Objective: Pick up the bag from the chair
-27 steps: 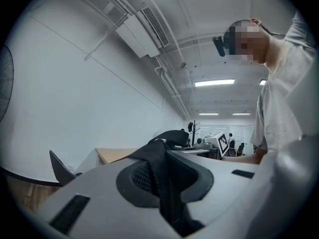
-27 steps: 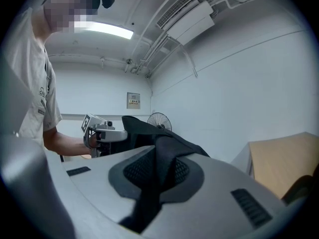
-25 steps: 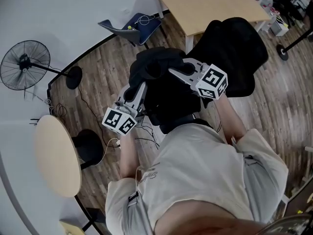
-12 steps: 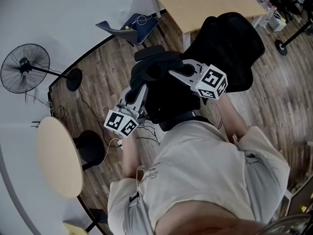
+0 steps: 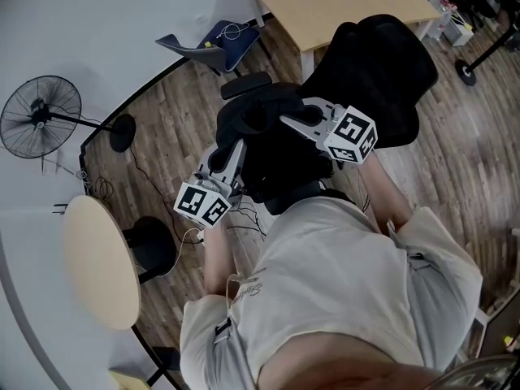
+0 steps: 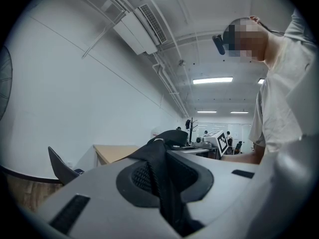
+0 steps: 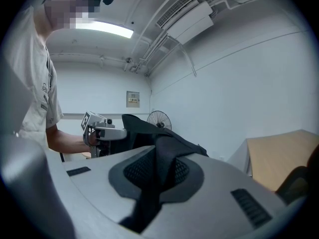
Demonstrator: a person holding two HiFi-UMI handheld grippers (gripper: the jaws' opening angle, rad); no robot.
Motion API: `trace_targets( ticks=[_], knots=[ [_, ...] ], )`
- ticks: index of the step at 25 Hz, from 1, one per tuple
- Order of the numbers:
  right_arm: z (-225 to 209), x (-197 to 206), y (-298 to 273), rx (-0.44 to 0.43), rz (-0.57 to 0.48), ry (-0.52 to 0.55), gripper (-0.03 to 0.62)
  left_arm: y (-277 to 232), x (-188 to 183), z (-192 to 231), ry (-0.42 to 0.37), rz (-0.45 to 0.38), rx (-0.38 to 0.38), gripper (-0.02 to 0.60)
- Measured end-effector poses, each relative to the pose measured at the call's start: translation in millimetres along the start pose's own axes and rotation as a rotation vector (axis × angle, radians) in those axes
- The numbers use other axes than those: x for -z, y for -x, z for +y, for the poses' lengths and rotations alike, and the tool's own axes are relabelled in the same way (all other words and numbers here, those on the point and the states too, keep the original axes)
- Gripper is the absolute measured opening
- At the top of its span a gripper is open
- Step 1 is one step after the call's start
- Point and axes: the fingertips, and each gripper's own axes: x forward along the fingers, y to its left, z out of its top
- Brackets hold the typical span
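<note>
Left gripper (image 5: 231,143) is clamped on a black strap (image 6: 158,166) of the bag, jaws nearly together, webbing pinched between the pads. Right gripper (image 5: 286,121) is the same, closed on another fold of black webbing (image 7: 162,166). Both point level and face each other across the load, held by the person (image 5: 341,299) in a light shirt standing right behind them. Bag (image 5: 272,157) is black, bunched up between the two grippers just in front of the person. I can't tell from here whether its underside touches the seat. Round light table (image 5: 101,258) sits low at the person's left, cables trailing on the wood floor (image 5: 179,128) beside it. Black office chair (image 5: 382,63) is just past the bag, backrest off to the right, one armrest (image 5: 246,85) poking out above the bag. Beyond that stands a light wooden desk (image 5: 341,2), with a small dark blue seat (image 5: 215,45) next to it by the white wall. Pedestal fan (image 5: 41,110) stands well off to the left.
</note>
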Motion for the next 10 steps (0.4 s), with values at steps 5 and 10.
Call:
trace_targets(
  ticks=[5, 10],
  knots=[
    [-1.9, 0.0, -7.2, 0.005, 0.013, 0.017, 0.025, 0.7, 0.1, 7.7, 0.014, -0.002, -0.002, 0.051],
    [0.1, 12.3, -7.3, -0.001, 0.023, 0.017, 0.025, 2.7, 12.3, 7.6, 0.022, 0.002, -0.004, 0.051]
  ],
)
